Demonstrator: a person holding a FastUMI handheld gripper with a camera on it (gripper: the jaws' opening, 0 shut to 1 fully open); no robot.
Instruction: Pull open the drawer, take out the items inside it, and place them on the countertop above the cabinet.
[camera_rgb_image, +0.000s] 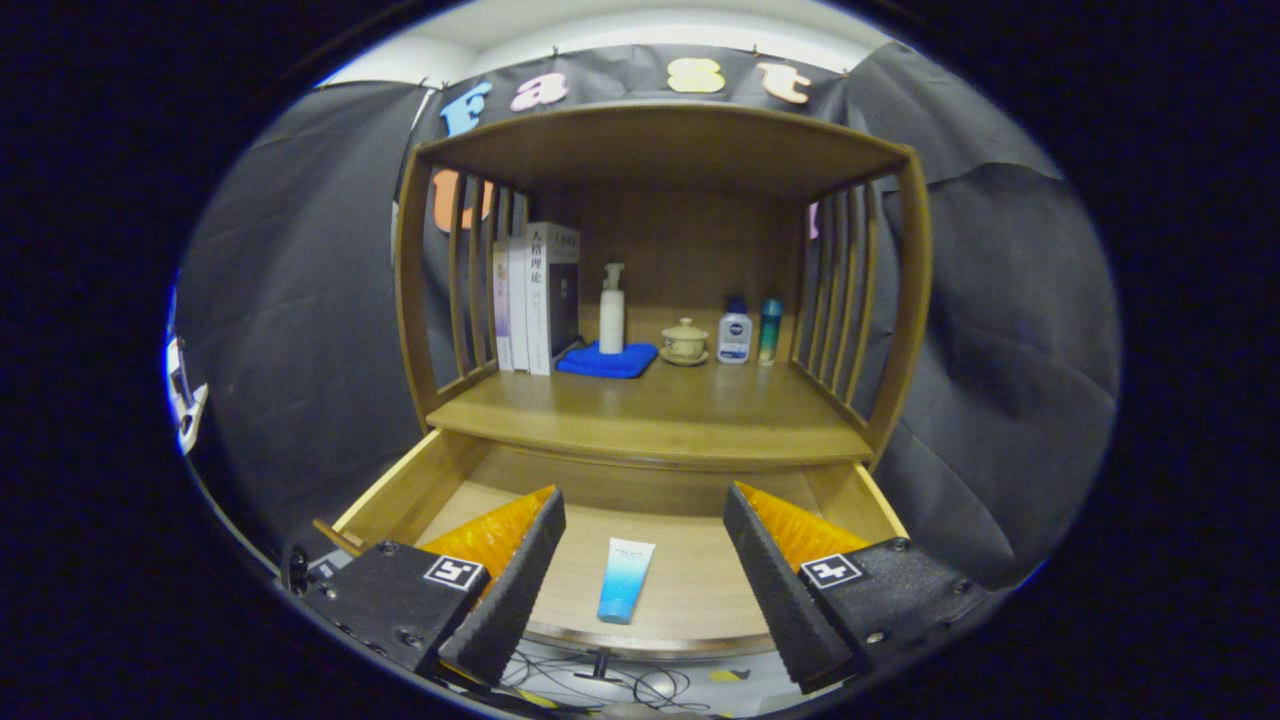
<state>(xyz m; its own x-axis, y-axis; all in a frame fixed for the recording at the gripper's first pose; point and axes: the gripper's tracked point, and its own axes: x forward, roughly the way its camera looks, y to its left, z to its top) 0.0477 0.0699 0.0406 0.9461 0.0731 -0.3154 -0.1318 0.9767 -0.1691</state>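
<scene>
drawer (400, 490) pulled open below the counter (650, 420) | blue tube (624, 580) laid flat inside, between the fingers | hand-held gripper (640, 580) spread wide, nothing held | tube judged light, soft, slippery; best pinched across its middle

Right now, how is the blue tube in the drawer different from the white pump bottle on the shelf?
The blue tube lies flat on the open drawer floor, between the open gripper fingers; the white pump bottle stands upright on the countertop, beyond them. The tube fades blue to white; the bottle is all white with a pump head. Neither is held.
</scene>
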